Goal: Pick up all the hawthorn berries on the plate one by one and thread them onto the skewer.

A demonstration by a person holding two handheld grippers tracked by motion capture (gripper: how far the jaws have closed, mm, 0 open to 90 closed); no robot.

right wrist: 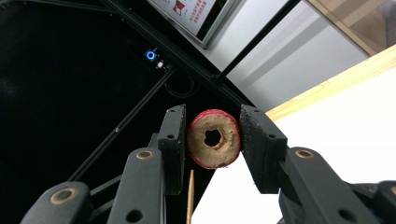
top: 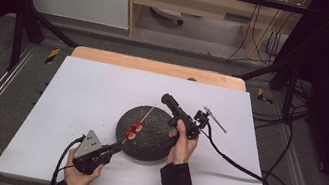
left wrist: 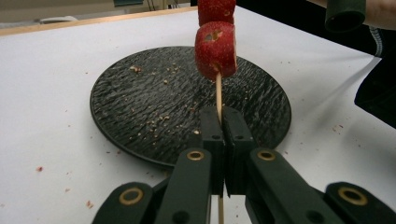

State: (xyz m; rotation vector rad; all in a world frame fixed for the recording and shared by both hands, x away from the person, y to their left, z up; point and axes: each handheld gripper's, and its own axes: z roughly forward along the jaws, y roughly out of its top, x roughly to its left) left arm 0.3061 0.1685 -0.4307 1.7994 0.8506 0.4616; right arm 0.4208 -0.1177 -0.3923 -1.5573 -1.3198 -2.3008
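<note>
Overhead, the high view shows a round black textured slate plate (top: pixel 147 135) lying on the white table sheet (top: pixel 84 104), with a thin wooden skewer (top: pixel 147 115) slanting up across it from the left gripper (top: pixel 115 148), whose jaws are clamped on the skewer's lower end. Two red hawthorn-like fruit pieces (top: pixel 134 130) sit on the skewer above the plate's near-left edge, while the free tip points toward the right gripper (top: pixel 166 98), held up over the plate's far-right side. Along the left gripper view, the two black jaws stand pressed together on the wooden skewer (left wrist: pixel 218 95), and the threaded red fruit (left wrist: pixel 215 49) hangs above the crumb-strewn plate (left wrist: pixel 140 107), a second piece just above it at the top edge. Along the right gripper view, the jaws are closed on a cored red fruit slice (right wrist: pixel 214 138), its pale cut face and centre hole facing the camera, and the skewer's pointed tip (right wrist: pixel 190 196) rises just below and slightly left of it, not yet touching. The step in hand appears to be threading a third piece. The next move likely calls for lining the hole up with the tip, then sliding the slice down the stick without bending it.
</note>
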